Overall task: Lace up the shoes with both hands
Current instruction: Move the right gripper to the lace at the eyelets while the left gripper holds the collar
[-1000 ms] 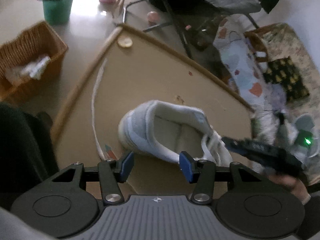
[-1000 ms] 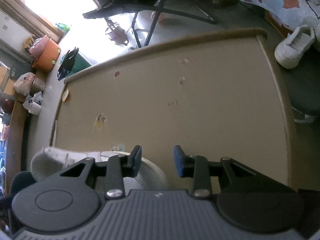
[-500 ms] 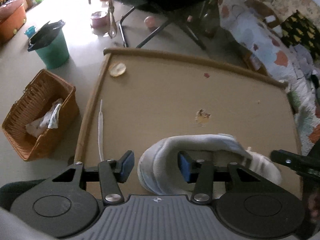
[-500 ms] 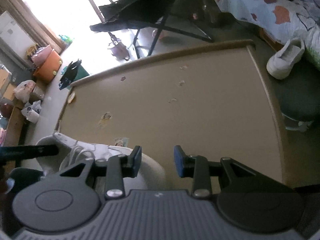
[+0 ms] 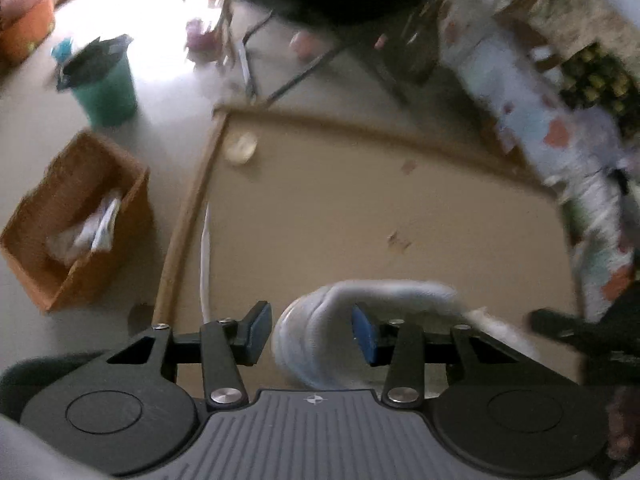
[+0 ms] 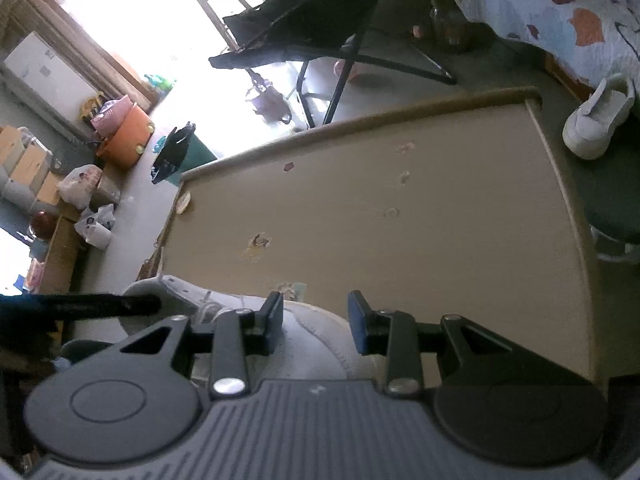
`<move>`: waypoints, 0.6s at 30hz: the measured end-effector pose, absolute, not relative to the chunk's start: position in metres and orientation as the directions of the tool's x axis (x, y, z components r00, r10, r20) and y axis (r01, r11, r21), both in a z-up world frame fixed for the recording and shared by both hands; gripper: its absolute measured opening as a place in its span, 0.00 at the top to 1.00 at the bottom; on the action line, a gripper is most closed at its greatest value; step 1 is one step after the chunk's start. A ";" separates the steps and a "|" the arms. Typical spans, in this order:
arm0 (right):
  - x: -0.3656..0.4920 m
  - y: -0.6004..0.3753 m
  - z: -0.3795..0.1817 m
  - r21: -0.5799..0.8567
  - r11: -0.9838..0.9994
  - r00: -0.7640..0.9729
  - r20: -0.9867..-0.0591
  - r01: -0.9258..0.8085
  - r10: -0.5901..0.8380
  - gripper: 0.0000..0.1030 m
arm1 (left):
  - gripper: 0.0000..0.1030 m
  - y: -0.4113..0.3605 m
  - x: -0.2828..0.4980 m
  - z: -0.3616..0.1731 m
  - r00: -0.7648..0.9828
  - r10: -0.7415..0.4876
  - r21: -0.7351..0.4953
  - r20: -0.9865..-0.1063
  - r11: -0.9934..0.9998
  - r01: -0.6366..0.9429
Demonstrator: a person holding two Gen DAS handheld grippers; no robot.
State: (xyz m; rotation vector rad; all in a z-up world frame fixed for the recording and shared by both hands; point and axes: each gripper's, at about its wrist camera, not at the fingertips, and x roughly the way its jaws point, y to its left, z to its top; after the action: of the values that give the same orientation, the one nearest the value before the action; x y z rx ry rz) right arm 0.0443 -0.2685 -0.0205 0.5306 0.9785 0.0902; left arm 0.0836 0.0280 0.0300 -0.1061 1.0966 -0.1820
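Observation:
A white sneaker [image 5: 320,320] lies near the front edge of the tan table [image 5: 320,208], blurred in the left wrist view. My left gripper [image 5: 310,332] straddles its heel wall, one pad outside and one inside the collar. Its jaws are closing, and a small gap still shows at the outer pad. My right gripper [image 6: 316,324] hovers open over the sneaker's toe [image 6: 312,344] with nothing between its pads. The left gripper's finger [image 6: 100,305] shows dark at the heel end in the right wrist view. A loose white lace [image 5: 205,256] lies along the table's left edge.
A second white sneaker [image 6: 596,120] sits on a dark stool [image 6: 616,200] beyond the table's right edge. On the floor to the left stand a wicker basket [image 5: 76,216] and a green bin [image 5: 106,88]. A black folding chair [image 6: 320,28] and a quilted bed [image 6: 560,12] are behind.
The left gripper has swung round to the sneaker's heel, which now sits between its narrowing jaws. The left finger has come into the right wrist view. The right jaws keep the same gap.

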 end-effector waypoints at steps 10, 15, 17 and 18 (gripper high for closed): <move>0.062 -0.266 0.001 0.465 0.874 0.573 -0.758 0.139 0.312 0.78 | 0.83 -0.007 0.075 0.033 0.365 -0.354 -0.303 -0.861 0.934 0.190; 0.075 -0.256 0.006 0.532 0.832 0.574 -0.735 0.159 0.361 0.78 | 0.83 -0.012 0.077 -0.007 0.308 -0.360 -0.324 -0.881 0.932 0.162; 0.079 -0.251 0.002 0.565 0.804 0.567 -0.730 0.186 0.382 0.77 | 0.83 -0.012 0.079 -0.020 0.295 -0.334 -0.305 -0.895 0.942 0.141; 0.081 -0.248 0.000 0.574 0.794 0.561 -0.732 0.200 0.387 0.77 | 0.83 -0.011 0.079 -0.027 0.290 -0.325 -0.300 -0.900 0.945 0.128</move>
State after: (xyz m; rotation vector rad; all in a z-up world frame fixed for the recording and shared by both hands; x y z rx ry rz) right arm 0.0808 -0.2481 -0.0003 0.6716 0.9884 0.1205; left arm 0.0794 -0.0108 -0.0270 -0.1822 1.2420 -0.3047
